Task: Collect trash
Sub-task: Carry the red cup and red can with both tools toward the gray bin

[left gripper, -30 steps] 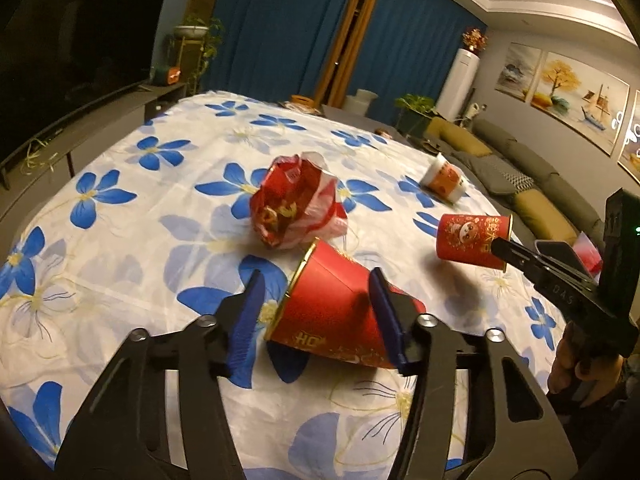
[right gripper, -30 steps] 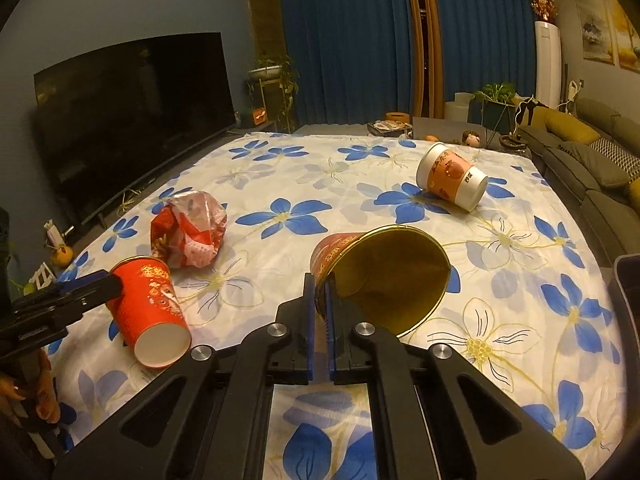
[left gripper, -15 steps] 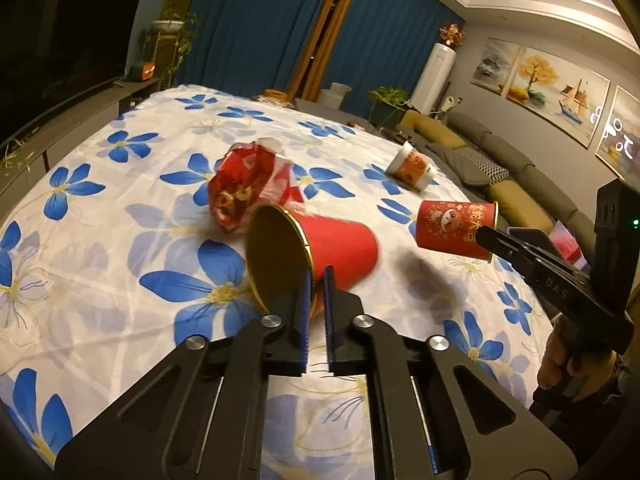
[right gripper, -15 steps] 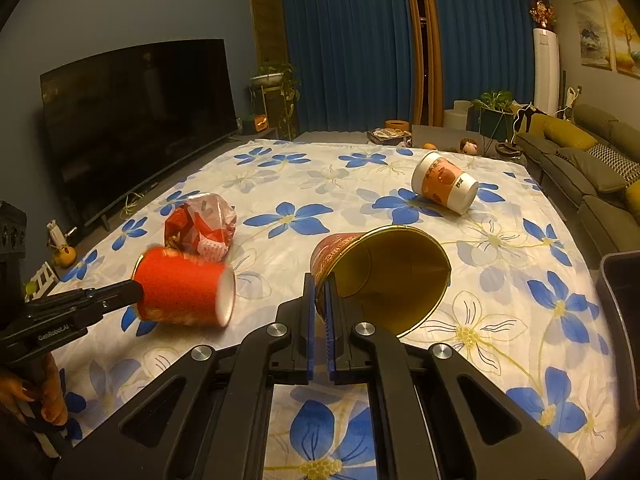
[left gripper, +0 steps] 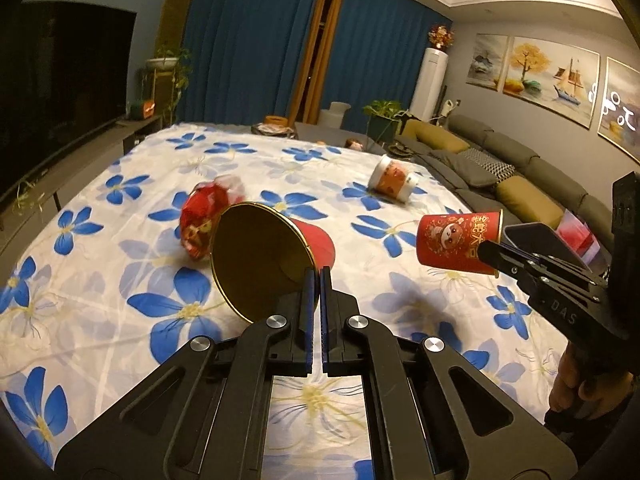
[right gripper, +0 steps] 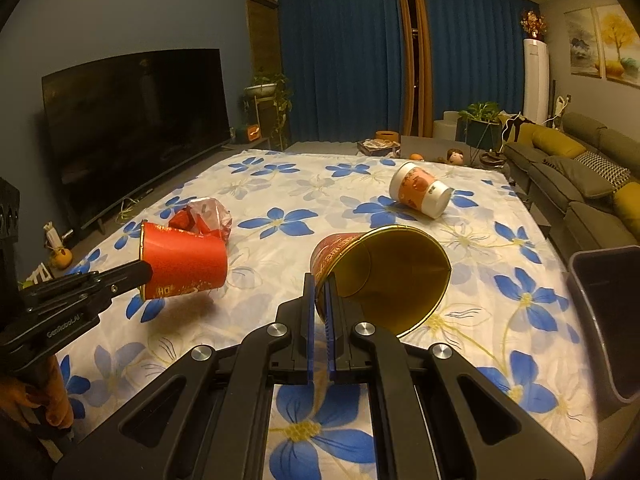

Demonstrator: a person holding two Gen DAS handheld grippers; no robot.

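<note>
Dim living rm, warm light. Blue curtains across the back wall, big dark TV on the left w/ a low console under it, potted plant beside. Grey sofa w/ mustard cushions runs down the right side, paintings above it, tall white AC unit in the corner. White cloth w/ blue flowers covers the whole work surface, a bit wrinkled.

My left gripper is clenched on the rim of a red paper cup, gold inside facing me, lifted clear of the cloth. My right gripper is clamped on the rim of a 2nd red cup, also off the cloth, mouth toward the cam.

Left on the cloth: crumpled red wrapper on the TV side, and a white-and-orange cup lying on its side farther back, well apart from it. Dark bin at the right edge, just beside the cloth.
</note>
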